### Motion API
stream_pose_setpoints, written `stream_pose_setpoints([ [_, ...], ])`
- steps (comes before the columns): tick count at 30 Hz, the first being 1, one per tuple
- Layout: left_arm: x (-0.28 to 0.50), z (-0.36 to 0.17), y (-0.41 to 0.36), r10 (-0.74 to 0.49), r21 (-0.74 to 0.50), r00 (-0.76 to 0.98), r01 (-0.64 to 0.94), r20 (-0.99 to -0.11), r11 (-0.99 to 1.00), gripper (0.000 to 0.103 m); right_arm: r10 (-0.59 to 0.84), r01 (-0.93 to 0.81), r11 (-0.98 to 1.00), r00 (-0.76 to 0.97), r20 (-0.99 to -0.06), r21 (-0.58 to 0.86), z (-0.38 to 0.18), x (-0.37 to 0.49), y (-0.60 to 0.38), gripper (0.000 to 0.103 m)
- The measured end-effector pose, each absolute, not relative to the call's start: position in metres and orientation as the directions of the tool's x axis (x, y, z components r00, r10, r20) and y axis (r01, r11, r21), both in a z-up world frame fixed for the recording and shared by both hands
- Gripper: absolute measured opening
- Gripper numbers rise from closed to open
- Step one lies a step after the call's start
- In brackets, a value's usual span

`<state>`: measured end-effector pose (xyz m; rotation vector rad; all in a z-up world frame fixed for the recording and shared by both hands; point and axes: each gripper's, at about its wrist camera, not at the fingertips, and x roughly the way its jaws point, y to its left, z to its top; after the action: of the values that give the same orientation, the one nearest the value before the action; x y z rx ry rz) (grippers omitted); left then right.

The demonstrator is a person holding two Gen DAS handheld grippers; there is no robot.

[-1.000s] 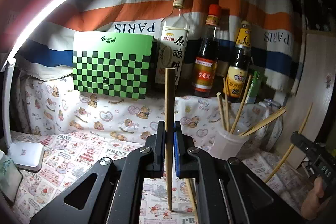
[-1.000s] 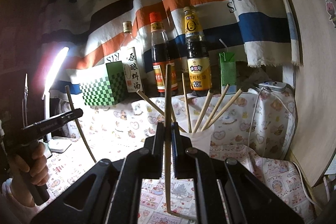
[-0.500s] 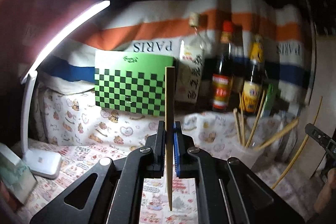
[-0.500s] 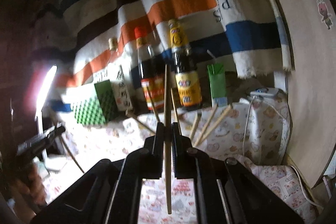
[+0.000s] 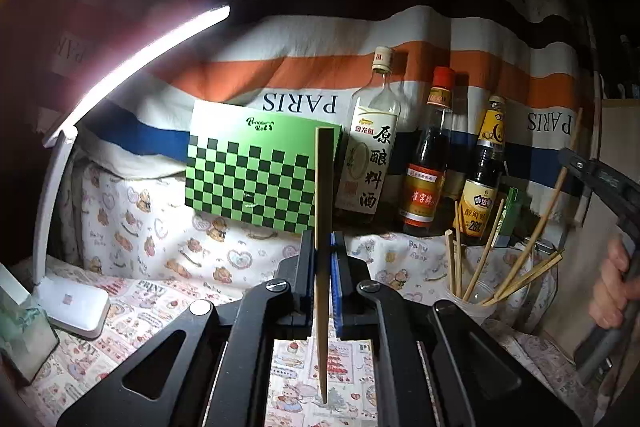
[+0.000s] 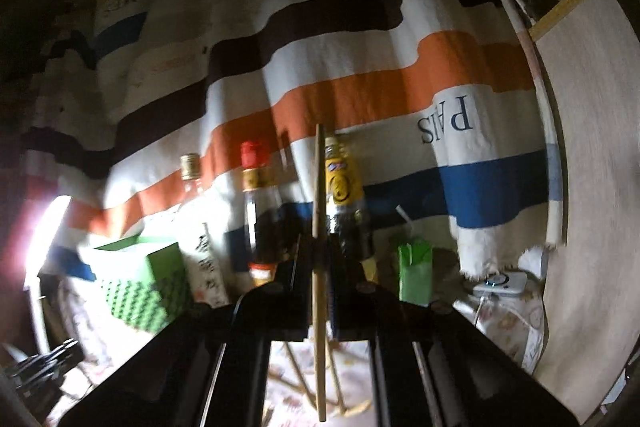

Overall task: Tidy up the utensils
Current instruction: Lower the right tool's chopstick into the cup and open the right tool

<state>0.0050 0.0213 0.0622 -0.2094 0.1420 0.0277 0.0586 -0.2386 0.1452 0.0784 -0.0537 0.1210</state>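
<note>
Chopsticks stand upright, 1 clamped in each hand-held gripper: left hand-held gripper (image 5: 323,267) and right hand-held gripper (image 6: 320,267), near the plastic cup (image 5: 474,301).

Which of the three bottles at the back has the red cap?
The middle bottle, dark with a red and gold label. The clear bottle to its left has a pale cap; the dark bottle to its right has a yellow neck.
</note>
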Motion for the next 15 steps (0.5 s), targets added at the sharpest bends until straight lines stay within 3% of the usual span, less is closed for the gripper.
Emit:
stream_pose_setpoints([
  [5, 0.006, 0.064, 0.025, 0.026, -0.214, 0.987, -0.060, -0.157, 0.975, 0.006, 0.093, -0.093, 0.996, 0.994, 0.062, -0.010, 0.130, 0.080, -0.226, 0.006],
  [15, 0.006, 0.065, 0.033, 0.030, -0.244, 0.986, -0.069, -0.162, 0.967, 0.006, 0.126, -0.127, 0.992, 0.989, -0.071, -0.012, 0.103, 0.098, -0.220, 0.006],
])
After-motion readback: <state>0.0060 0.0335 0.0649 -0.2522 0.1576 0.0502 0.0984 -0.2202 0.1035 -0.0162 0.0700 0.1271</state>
